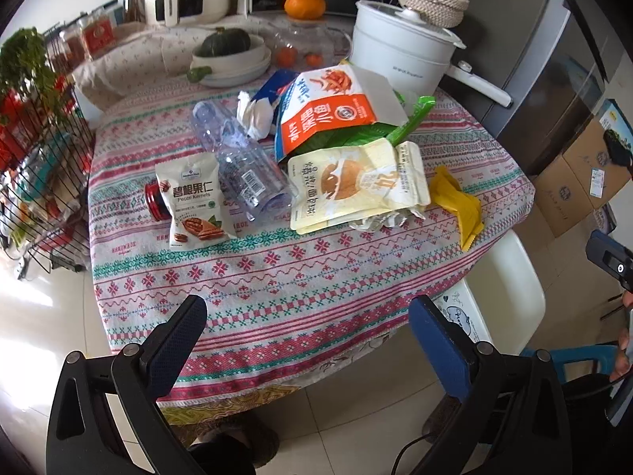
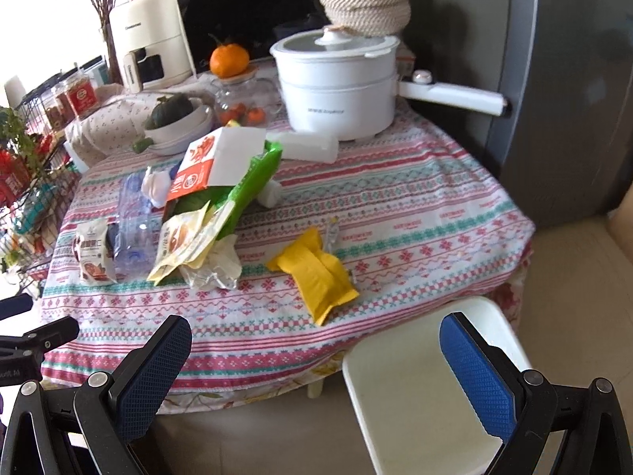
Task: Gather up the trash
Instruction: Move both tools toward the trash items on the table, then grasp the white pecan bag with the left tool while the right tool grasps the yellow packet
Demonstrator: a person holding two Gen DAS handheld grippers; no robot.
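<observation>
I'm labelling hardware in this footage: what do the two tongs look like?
Both the left tongs and right tongs have black angular arms with silver pivot bolts and flat fingers faced with dimpled blue rubber pads. A black cable trails beneath the left one.

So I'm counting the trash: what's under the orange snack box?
A green wrapper pokes out beneath the orange snack box. How far it runs underneath, or what else lies there, is hidden.

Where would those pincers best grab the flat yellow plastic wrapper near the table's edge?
Probably the yellow plastic wrapper by its near corner, which points toward the table edge. It lies flat and apart from the pile, so the open right gripper could come in low from the chair side.
</observation>
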